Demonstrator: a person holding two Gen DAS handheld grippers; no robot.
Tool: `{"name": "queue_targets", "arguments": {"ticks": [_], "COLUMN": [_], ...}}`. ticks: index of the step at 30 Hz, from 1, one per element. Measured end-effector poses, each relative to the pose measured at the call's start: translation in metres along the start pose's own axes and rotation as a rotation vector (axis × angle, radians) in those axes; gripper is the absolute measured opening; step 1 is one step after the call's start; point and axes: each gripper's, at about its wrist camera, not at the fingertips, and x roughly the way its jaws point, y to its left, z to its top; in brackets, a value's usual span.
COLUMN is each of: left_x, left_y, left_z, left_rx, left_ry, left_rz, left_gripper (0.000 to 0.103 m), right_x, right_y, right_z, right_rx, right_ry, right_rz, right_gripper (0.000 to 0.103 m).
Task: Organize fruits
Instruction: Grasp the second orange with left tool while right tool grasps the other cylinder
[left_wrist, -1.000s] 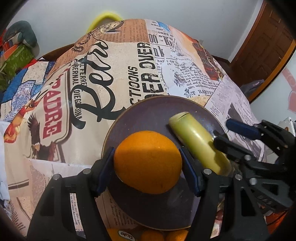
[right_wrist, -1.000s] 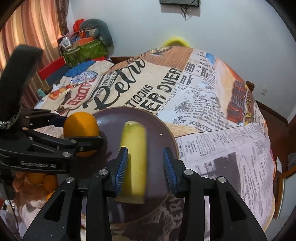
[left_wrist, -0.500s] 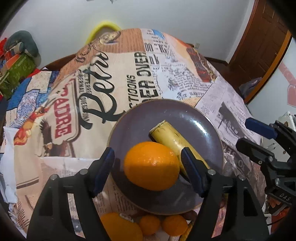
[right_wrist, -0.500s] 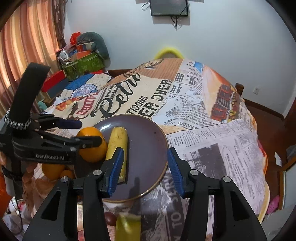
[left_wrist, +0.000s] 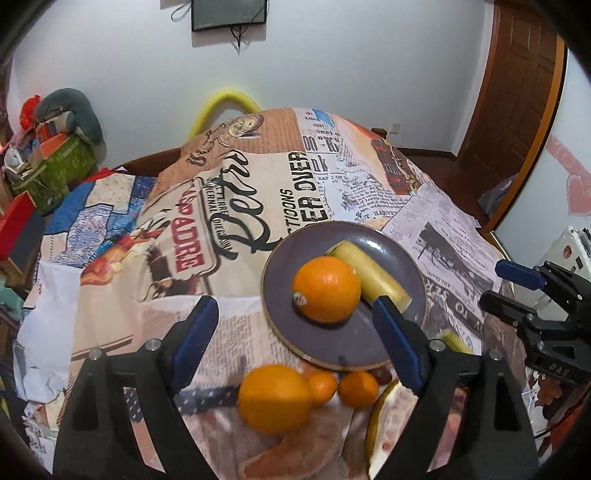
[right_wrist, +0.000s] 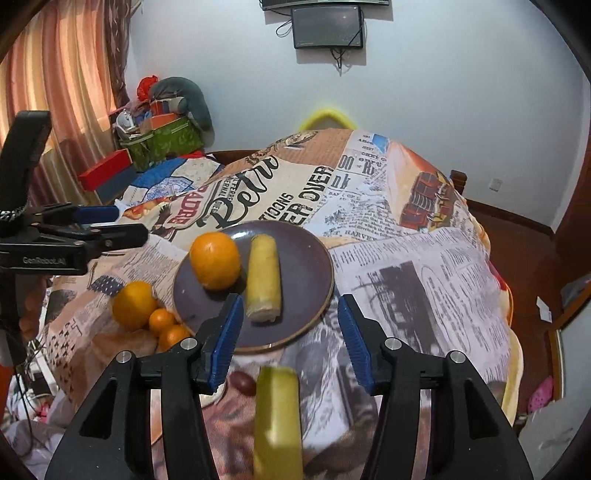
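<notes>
A purple plate (left_wrist: 288, 266) (right_wrist: 306, 266) holds an orange (left_wrist: 327, 290) (right_wrist: 215, 260) and a cut yellow fruit piece (left_wrist: 369, 275) (right_wrist: 263, 277) side by side. My left gripper (left_wrist: 295, 343) (right_wrist: 122, 221) hangs above the plate's near edge, its jaws opening, with nothing gripped. My right gripper (right_wrist: 291, 341) (left_wrist: 509, 286) is back from the plate, its jaws also opening. A second yellow-green piece (right_wrist: 277, 413) lies on the cloth below it, untouched. A large loose orange (left_wrist: 275, 398) (right_wrist: 133, 304) and two small ones (left_wrist: 358, 387) (right_wrist: 161, 321) lie by the plate.
A newspaper-print cloth (left_wrist: 258, 192) covers the round table. A dark small fruit (right_wrist: 243, 382) and a pale peel (left_wrist: 380, 424) lie near the front. A green box of clutter (right_wrist: 162, 142) stands back left, a yellow chair back (left_wrist: 225, 101) behind the table, a wooden door (left_wrist: 517, 92) right.
Both grippers pulled back and up from the plate. The left one let go of the orange, the right one left the yellow piece, and both jaws widened. Loose fruits came into view.
</notes>
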Motion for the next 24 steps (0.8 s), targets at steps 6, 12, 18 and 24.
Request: {"name": "queue_targets", "arguments": {"ticks": [6, 12, 18, 24], "left_x": [-0.015, -0.012, 0.004, 0.021], "left_y": [0.004, 0.012, 0.016, 0.02], "left_z": [-0.026, -0.05, -0.071, -0.082], "left_rx": [0.022, 0.008, -0.006, -0.004], "left_ry": [-0.005, 0.025, 0.078, 0.114], "left_rz": [0.032, 0.03, 0.022, 0.029], "left_gripper": [0.088, 0.09, 0.09, 0.09], "right_x": [-0.01, -0.008, 0.002, 0.014], "right_y": [0.006, 0.01, 0.014, 0.013], "right_z": [-0.018, -0.039, -0.057, -0.068], "right_rx": [0.008, 0.017, 0.023, 0.042], "right_ry": [0.011, 0.046, 0.09, 0.127], "right_rz": [-0.023, -0.032, -0.033, -0.011], "right_gripper": [0.05, 0.05, 0.05, 0.05]}}
